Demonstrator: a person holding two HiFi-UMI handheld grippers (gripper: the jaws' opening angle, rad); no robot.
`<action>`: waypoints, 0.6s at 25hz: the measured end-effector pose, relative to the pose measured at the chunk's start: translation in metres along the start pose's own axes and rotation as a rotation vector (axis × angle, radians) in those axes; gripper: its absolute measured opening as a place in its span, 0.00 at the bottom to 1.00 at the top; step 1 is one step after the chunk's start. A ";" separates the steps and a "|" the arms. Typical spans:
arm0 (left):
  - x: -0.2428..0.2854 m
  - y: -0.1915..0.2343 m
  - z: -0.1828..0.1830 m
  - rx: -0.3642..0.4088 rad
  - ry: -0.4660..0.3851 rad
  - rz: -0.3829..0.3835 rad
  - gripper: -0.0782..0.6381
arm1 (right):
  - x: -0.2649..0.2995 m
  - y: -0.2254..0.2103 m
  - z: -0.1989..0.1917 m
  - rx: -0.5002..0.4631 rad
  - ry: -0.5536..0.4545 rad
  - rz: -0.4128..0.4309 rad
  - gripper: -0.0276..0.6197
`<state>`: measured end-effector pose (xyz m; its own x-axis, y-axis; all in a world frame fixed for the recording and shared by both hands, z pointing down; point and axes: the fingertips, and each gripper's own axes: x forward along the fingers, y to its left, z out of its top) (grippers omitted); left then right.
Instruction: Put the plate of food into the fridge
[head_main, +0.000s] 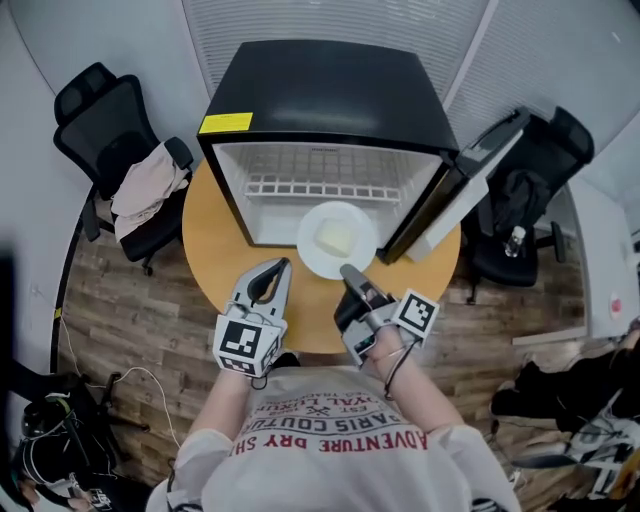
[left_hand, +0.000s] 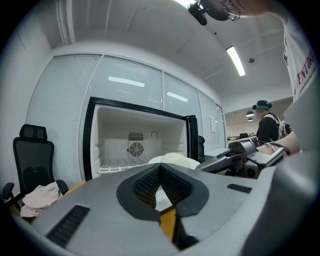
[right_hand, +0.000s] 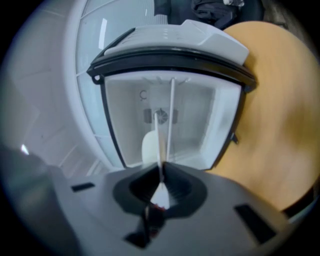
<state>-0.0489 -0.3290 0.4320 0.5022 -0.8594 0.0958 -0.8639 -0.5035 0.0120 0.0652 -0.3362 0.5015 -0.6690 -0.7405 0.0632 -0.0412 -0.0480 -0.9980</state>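
Note:
A white plate (head_main: 312, 256) with a pale block of food (head_main: 336, 238) hangs at the mouth of the open black mini fridge (head_main: 320, 90), just in front of its wire shelf (head_main: 320, 188). My right gripper (head_main: 350, 272) is shut on the plate's near right rim. In the right gripper view the plate (right_hand: 159, 145) shows edge-on between the jaws of that gripper (right_hand: 161, 172), with the food (right_hand: 149, 147) to its left. My left gripper (head_main: 283, 265) hovers left of the plate, jaws together and holding nothing. From the left gripper view the plate (left_hand: 172, 159) sits beyond its closed tips (left_hand: 160, 169).
The fridge stands on a round wooden table (head_main: 215, 240), its door (head_main: 460, 190) swung open to the right. A black office chair (head_main: 100, 120) draped with clothes (head_main: 145, 190) stands at the left, another chair (head_main: 530, 190) at the right. Cables lie on the floor (head_main: 60, 430).

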 end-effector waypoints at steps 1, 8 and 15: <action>0.005 0.007 0.000 -0.004 0.003 -0.005 0.15 | 0.007 0.001 0.004 -0.002 -0.012 -0.003 0.10; 0.028 0.042 0.001 -0.011 0.000 -0.032 0.15 | 0.050 0.001 0.021 0.009 -0.066 -0.008 0.10; 0.043 0.060 -0.002 -0.014 0.004 -0.053 0.15 | 0.082 -0.001 0.032 0.032 -0.104 -0.028 0.10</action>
<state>-0.0792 -0.3955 0.4392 0.5475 -0.8309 0.0988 -0.8363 -0.5474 0.0309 0.0345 -0.4180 0.5080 -0.5873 -0.8040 0.0929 -0.0339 -0.0903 -0.9953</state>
